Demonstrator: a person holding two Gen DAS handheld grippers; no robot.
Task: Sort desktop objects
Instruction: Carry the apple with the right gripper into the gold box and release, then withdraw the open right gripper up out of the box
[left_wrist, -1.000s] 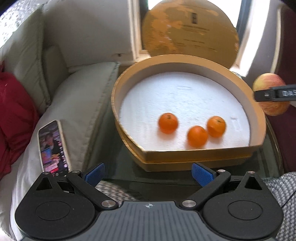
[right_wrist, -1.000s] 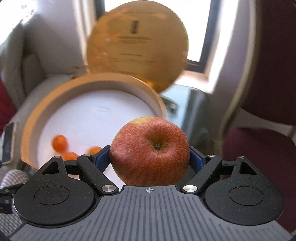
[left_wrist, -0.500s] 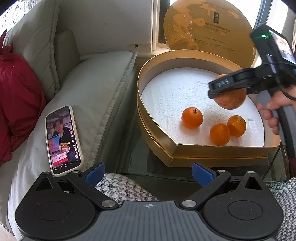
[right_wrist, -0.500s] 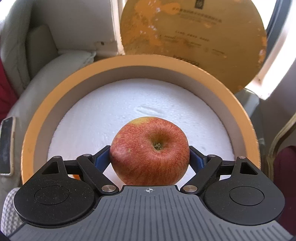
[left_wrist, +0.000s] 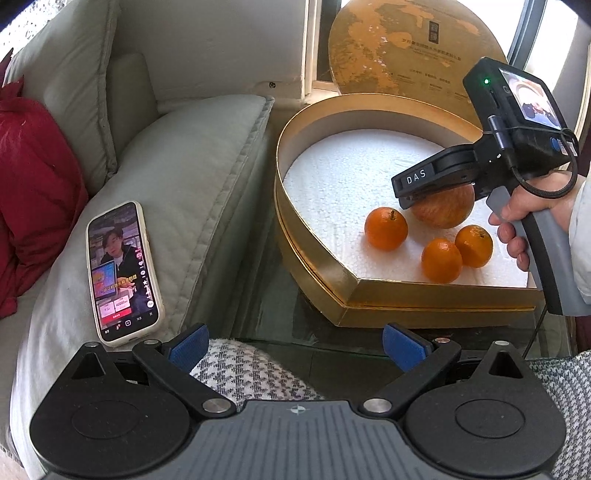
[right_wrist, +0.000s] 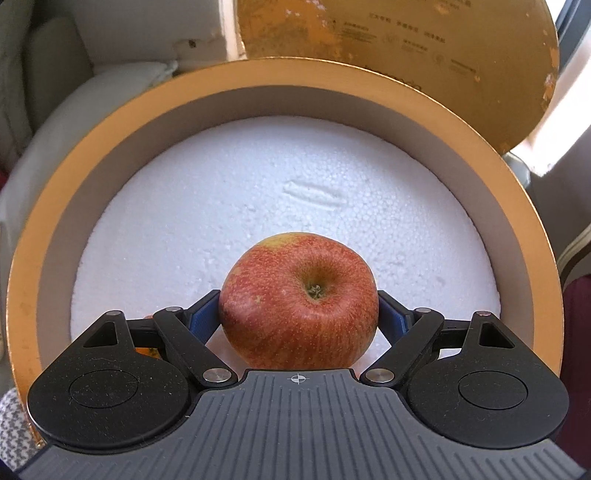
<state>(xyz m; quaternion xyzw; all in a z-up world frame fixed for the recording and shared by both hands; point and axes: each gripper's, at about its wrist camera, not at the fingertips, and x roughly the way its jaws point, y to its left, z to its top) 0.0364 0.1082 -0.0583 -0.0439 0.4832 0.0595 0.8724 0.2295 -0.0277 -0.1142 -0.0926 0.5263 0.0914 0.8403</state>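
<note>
1. Here, the right gripper (right_wrist: 299, 317) clamps the apple (right_wrist: 299, 301) between its blue pads, low over the white foam of the gold box (left_wrist: 314, 258).
2. Three oranges (left_wrist: 386, 229) lie beside it.
3. The left gripper (left_wrist: 295, 345) is empty, jaws wide, above the glass table (left_wrist: 266, 302).

Left wrist view is sitting low behind the left gripper (left_wrist: 295, 347), looking forward and steeply down from the near edge of the glass tabletop (left_wrist: 280, 317), standing back enough to be taking in the grey sofa cushion (left_wrist: 177, 177) on its left. Right wrist view is riding the right gripper (right_wrist: 298, 314), tilting steeply down, hanging close over the gold-rimmed box with white foam floor (right_wrist: 229, 206). Both views are sharing that box (left_wrist: 332, 280), the upright gold lid (left_wrist: 399, 51) behind it and the red apple (right_wrist: 299, 299).
</note>
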